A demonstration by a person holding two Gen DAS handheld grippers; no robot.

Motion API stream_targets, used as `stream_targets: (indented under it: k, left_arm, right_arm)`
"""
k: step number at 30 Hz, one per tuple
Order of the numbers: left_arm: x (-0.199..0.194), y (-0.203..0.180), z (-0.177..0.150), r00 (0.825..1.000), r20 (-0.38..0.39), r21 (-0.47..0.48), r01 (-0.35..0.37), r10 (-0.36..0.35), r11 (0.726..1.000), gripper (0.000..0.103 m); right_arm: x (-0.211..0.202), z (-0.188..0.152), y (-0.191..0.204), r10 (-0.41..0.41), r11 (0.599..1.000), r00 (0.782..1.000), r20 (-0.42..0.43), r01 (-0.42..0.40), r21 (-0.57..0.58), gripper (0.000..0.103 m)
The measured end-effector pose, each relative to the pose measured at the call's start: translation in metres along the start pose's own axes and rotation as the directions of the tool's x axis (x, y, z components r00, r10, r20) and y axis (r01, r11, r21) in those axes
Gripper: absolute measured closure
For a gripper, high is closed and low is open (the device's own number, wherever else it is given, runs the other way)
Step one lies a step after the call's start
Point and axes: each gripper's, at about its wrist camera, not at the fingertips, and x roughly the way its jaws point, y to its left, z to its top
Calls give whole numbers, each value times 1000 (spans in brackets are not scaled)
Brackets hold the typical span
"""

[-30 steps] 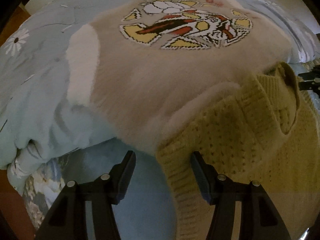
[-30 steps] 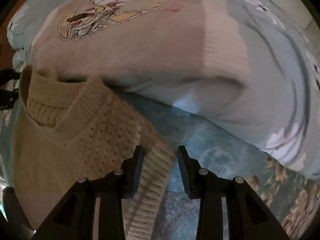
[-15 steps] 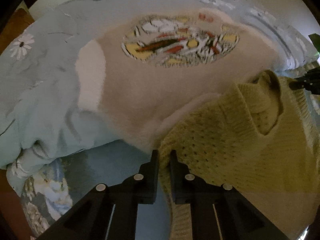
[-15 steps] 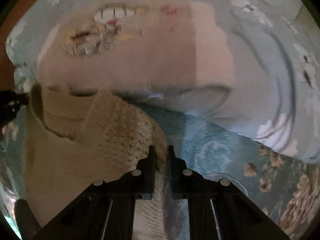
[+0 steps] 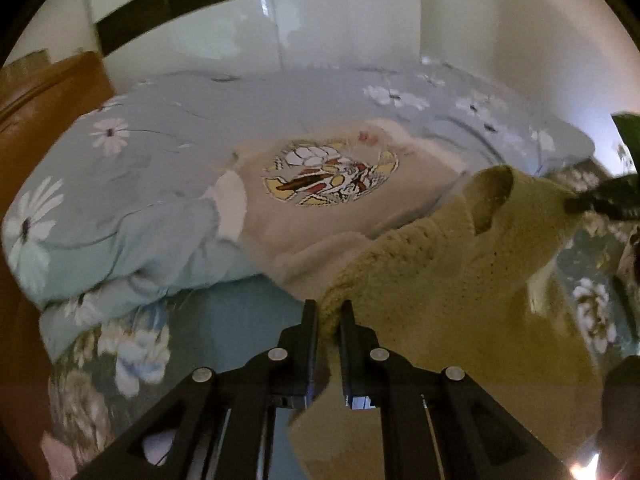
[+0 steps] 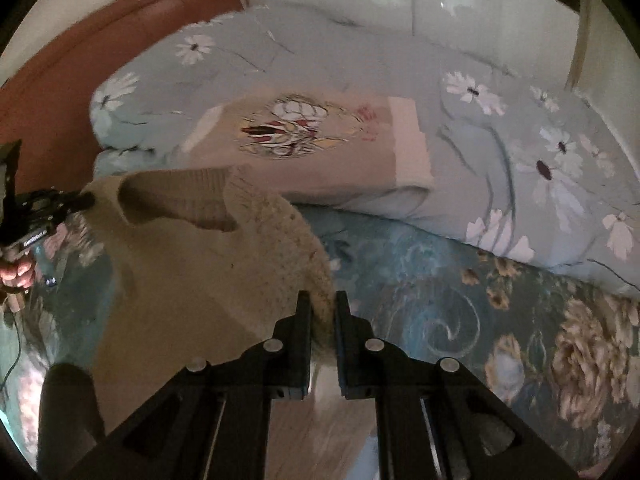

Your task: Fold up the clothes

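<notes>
nearest to my left wrist camera, the left gripper (image 5: 328, 312) has its jaws pressed together on a shoulder edge of the yellow knit sweater (image 5: 440, 280). the knit fabric bunches between the two fingers and hangs below them.

nearest to my right wrist camera, the right gripper (image 6: 320, 308) is in the same condition: jaws pinched on the opposite shoulder edge of the sweater (image 6: 192, 280). the garment is suspended between the two grippers, clear of the bed, with its ribbed collar (image 6: 188, 196) open and facing the cameras. in the right view i can see the left gripper (image 6: 82, 200) at the far shoulder, with the operator's hand (image 6: 18, 274) below it. in the left view the right gripper (image 5: 576, 203) appears as a dark tip at the sweater's far shoulder.

below and beyond the sweater lies the dark floral bedsheet (image 6: 500, 328). beyond that is a light blue duvet (image 5: 120, 216) with white daisy print, bunched at its near edge. a folded pale pink sweater (image 5: 320, 216) with a multicoloured printed graphic rests on the duvet. its near edge lies behind the yellow sweater.

farthest away, a brown headboard (image 6: 60, 80) stands to the left, and a pale wall (image 5: 500, 40) closes the scene.
</notes>
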Motion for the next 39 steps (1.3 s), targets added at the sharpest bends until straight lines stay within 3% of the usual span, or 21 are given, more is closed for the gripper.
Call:
stream_targets:
  k: [7, 14, 22, 29, 31, 39]
  left_arm:
    - [-48, -19, -70, 999, -22, -110, -43, 41, 993, 92]
    - [-74, -44, -144, 992, -122, -219, -70, 44, 973, 92]
    - [-76, -87, -213, 962, -265, -204, -117, 60, 972, 92]
    - [-69, -99, -245, 925, -376, -194, -144, 62, 970, 92]
    - [-68, -99, -245, 921, -386, -194, -137, 53, 971, 92]
    - [-71, -94, -246, 906, -422, -222, -118, 13, 968, 83]
  right_arm:
    - [-38, -74, 23, 13, 1000, 1000, 19, -13, 19, 93]
    - [-42, -151, 45, 39, 998, 997, -67, -36, 47, 93]
    - [-37, -222, 57, 49, 996, 980, -191, -33, 83, 93]
    - [-22, -243, 68, 13, 1000, 954, -299, -4, 29, 93]
    - [-16, -245, 71, -11, 1000, 945, -328, 11, 0, 92]
    - [-21, -245, 68, -34, 999, 941, -336, 28, -22, 86]
